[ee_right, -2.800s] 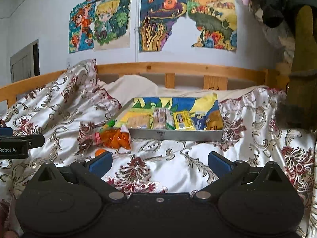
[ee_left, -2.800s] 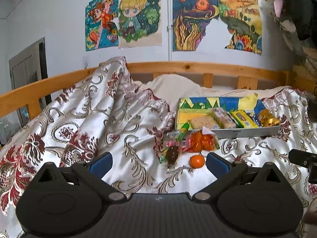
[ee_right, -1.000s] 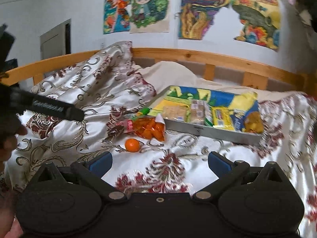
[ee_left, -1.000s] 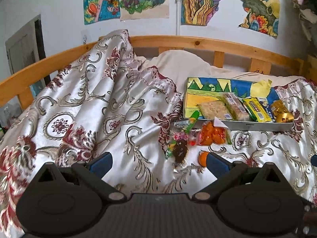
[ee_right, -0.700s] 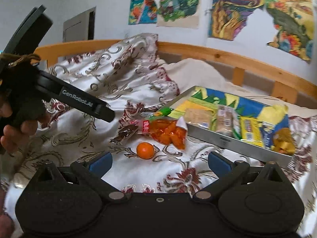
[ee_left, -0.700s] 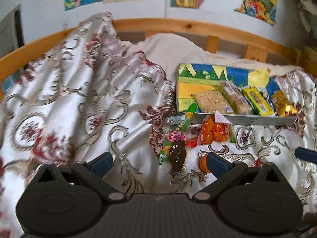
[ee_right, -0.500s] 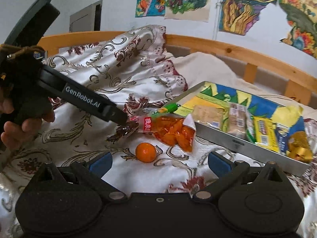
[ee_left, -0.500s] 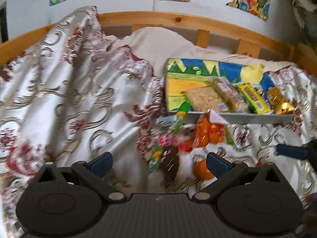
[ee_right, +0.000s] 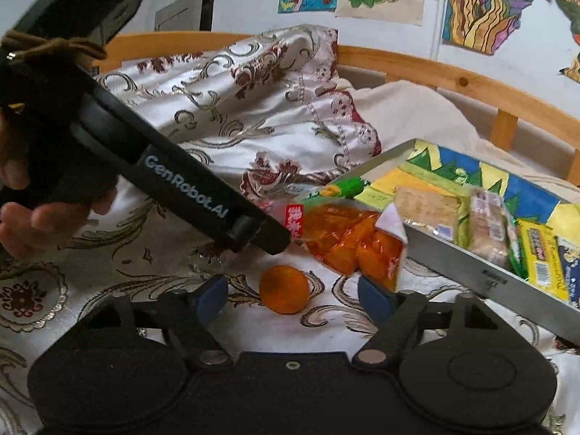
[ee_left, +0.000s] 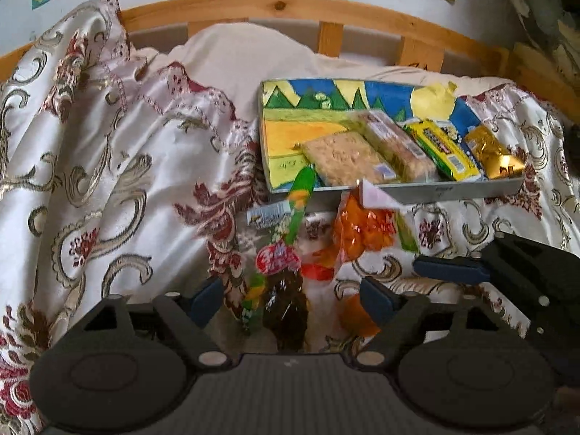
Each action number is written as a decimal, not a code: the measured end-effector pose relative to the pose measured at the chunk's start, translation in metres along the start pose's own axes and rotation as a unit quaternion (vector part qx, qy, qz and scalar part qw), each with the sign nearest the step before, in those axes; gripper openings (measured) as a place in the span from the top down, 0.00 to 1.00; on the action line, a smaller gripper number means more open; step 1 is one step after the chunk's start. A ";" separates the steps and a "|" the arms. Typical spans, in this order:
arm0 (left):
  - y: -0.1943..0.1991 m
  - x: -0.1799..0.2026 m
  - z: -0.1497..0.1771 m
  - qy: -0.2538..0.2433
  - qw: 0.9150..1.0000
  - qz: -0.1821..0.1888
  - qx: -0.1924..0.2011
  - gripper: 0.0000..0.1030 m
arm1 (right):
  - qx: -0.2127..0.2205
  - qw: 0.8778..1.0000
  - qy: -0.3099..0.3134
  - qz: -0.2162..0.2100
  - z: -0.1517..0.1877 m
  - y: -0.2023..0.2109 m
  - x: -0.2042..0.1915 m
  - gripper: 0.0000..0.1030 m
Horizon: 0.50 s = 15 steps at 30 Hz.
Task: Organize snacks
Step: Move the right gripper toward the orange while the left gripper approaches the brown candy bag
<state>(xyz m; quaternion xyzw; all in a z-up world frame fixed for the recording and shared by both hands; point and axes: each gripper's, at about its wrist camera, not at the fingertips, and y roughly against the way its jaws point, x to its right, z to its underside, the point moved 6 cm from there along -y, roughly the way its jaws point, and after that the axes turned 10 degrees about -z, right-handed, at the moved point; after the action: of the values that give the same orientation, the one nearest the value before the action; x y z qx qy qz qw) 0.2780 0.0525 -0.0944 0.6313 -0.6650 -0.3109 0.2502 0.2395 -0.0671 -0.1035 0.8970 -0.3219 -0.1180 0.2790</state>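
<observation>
A: Big picture first: you're over the patterned bedspread (ee_left: 108,166), the tray (ee_right: 471,272) sits propped ahead with bars already lined up inside, and the loose snacks lie on the cloth just in front of its near wall.

B: Your left gripper (ee_left: 290,295) has just been narrowing its jaws; they're apart, straddling the dark candy packet (ee_left: 284,301) without pressing it yet.

A: Same on the other side: your right gripper (ee_right: 291,295) has just been closing in too, jaws unclenched, with the mandarin (ee_right: 284,289) sitting between them, untouched as far as I can see.

B: Here's the risk. The mandarin is round on slick satin, so one pad arriving first could roll it off toward you.

A: And the orange snack bag (ee_right: 348,243) overlaps the tray's corner, just beside your right finger. Clip it and you drag the bag along.

B: Your two tools are nearly crossing there, so they could collide. Open room lies leftward on the bedspread; the tray's bare painted left half has space.
</observation>
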 end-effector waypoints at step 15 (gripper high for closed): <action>-0.011 0.002 0.004 -0.008 0.999 -0.024 -0.039 0.51 | -0.014 0.999 -0.030 -0.011 0.005 -0.018 0.008 0.64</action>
<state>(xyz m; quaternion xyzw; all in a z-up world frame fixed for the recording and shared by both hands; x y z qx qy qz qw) 0.2828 0.0510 -0.1051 0.6339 -0.6393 -0.3477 0.2618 0.2533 -0.0626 -0.1182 0.8925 -0.3185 -0.1521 0.2807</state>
